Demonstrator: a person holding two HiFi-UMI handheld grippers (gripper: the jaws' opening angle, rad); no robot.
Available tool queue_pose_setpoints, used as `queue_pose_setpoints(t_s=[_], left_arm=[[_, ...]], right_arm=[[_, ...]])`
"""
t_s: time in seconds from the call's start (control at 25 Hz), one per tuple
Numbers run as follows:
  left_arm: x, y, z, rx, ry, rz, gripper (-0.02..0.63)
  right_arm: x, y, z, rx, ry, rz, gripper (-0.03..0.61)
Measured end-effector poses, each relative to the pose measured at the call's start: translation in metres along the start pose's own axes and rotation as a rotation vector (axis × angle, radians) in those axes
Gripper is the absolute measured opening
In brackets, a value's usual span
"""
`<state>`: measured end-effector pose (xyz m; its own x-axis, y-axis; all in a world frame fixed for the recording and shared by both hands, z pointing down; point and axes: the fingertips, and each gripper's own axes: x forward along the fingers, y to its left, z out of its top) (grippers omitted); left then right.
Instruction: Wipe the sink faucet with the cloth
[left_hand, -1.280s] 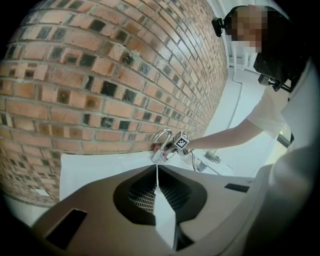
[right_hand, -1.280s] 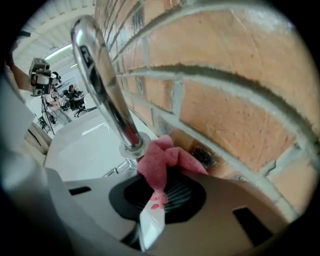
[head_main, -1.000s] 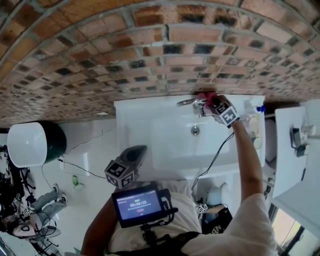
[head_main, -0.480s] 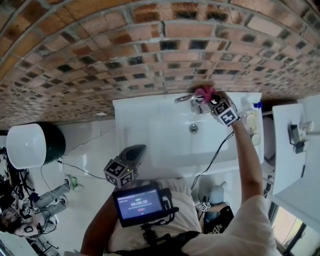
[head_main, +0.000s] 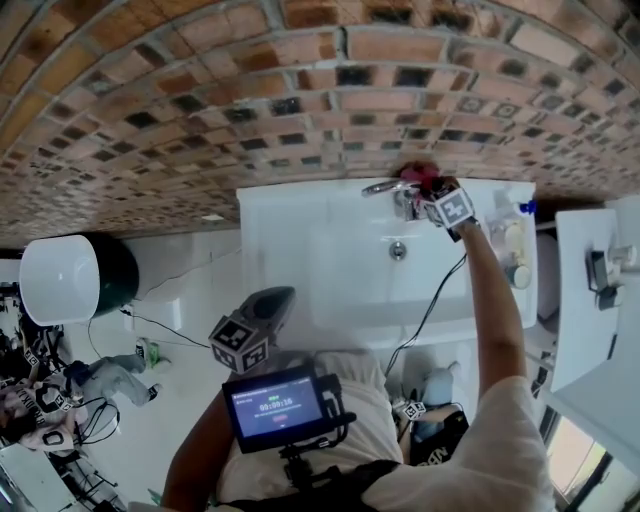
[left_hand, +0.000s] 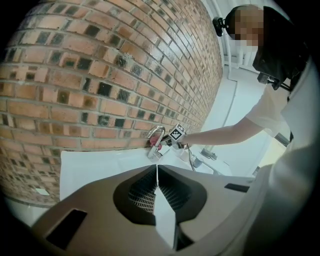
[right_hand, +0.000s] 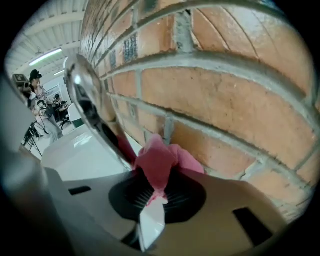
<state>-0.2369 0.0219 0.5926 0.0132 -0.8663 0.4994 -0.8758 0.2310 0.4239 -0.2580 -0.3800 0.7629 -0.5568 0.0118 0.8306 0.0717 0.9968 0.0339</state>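
Note:
A chrome faucet (head_main: 392, 189) stands at the back of the white sink (head_main: 280, 250), against the brick wall. My right gripper (head_main: 428, 192) is shut on a pink cloth (head_main: 416, 175) and holds it at the faucet's base, between faucet and wall. In the right gripper view the pink cloth (right_hand: 160, 161) bunches out of the jaws beside the faucet's curved spout (right_hand: 90, 105). My left gripper (head_main: 268, 310) hangs shut and empty in front of the sink's near left edge. From the left gripper view the faucet (left_hand: 156, 140) and the right gripper (left_hand: 172, 137) appear far off.
Bottles (head_main: 510, 245) stand on the sink's right end. A white counter (head_main: 590, 300) lies to the right, a white round bin (head_main: 62, 282) to the left on the floor. The brick wall (head_main: 250, 100) closes off the back. A cable (head_main: 430, 310) hangs over the sink's front.
My right gripper with the cloth has shifted slightly along the faucet's base at the wall. The left gripper has stayed in place.

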Motion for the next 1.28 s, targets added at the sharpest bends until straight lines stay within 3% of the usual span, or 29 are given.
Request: queue_pose_setpoints(t_s=[0.2,0.44,0.56,0.68,0.76,0.92,1.0,1.08,1.2,1.28], left_arm=[[-0.011,0.006,-0.004,-0.013,-0.010,0.024,0.000],[-0.010,0.004,-0.001,-0.013,-0.024,0.011,0.000],[-0.009,0.001,0.001,-0.007,-0.029,-0.001,0.000],[-0.010,-0.001,0.004,0.002,-0.036,-0.009,0.000],[-0.012,-0.001,0.004,-0.001,-0.033,-0.008,0.000],[-0.016,-0.002,-0.002,-0.004,-0.025,-0.012,0.000],[-0.016,-0.004,-0.004,0.004,-0.018,-0.019,0.000],[-0.015,-0.007,-0.006,0.005,-0.013,-0.023,0.000],[-0.016,-0.009,-0.009,0.003,-0.016,-0.026,0.000],[-0.018,-0.007,-0.011,-0.002,-0.016,-0.025,0.000]], right_arm=[[-0.002,-0.003,0.001,-0.059,-0.023,-0.052,0.051],[-0.067,0.006,0.053,0.058,-0.320,0.010,0.051],[-0.094,0.017,0.073,0.043,-0.361,0.054,0.051],[-0.108,0.028,0.072,0.072,-0.358,0.106,0.052],[-0.110,0.031,0.060,0.072,-0.321,0.097,0.052],[-0.078,0.013,0.006,0.008,-0.065,-0.079,0.054],[-0.058,0.012,-0.008,0.000,0.013,-0.095,0.054],[-0.049,0.028,0.000,-0.052,0.018,-0.075,0.054],[-0.057,0.040,0.013,-0.200,0.015,-0.169,0.054],[-0.075,0.042,0.024,-0.209,-0.045,-0.195,0.054]])
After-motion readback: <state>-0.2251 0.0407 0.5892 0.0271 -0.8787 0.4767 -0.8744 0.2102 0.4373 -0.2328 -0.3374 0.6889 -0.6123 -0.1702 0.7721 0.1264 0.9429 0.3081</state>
